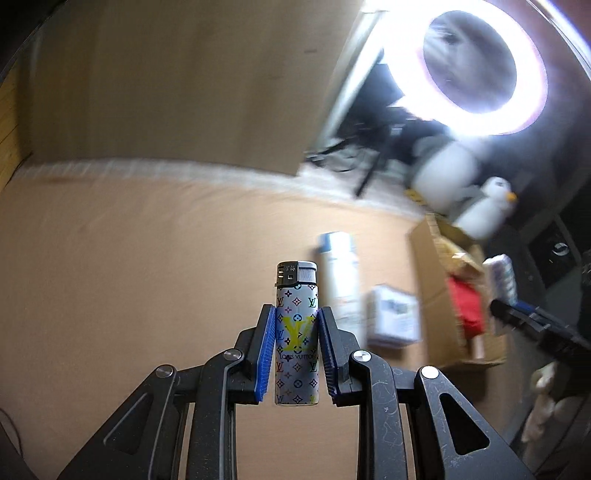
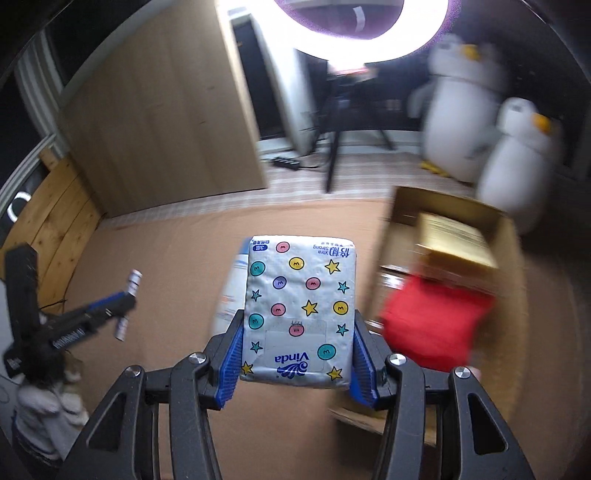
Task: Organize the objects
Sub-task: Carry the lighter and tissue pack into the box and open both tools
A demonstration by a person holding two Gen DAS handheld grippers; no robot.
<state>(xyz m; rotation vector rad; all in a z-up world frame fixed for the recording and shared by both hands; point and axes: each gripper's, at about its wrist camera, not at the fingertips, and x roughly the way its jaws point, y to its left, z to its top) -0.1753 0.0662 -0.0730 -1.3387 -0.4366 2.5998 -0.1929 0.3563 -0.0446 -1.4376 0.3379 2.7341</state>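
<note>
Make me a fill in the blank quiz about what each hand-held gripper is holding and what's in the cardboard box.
1. The left hand-held gripper is shut on a patterned ____.
2. The right hand-held gripper clamps a tissue pack printed with dots and ____.
3. In the cardboard box lies a bright ____ item in front of a tan one.
4. Behind the box stand two white plush ____.

Missing words: lighter; stars; red; penguins

Lit ring light (image 2: pixel 354 33) on a dark tripod (image 2: pixel 334 122) at the back, beside a tall pale wooden panel (image 2: pixel 162 125). Two white plush penguins (image 2: pixel 476 122) stand right of the tripod, touching each other. Black power strip (image 2: pixel 286 162) lies on the striped floor near the tripod's feet.
</note>
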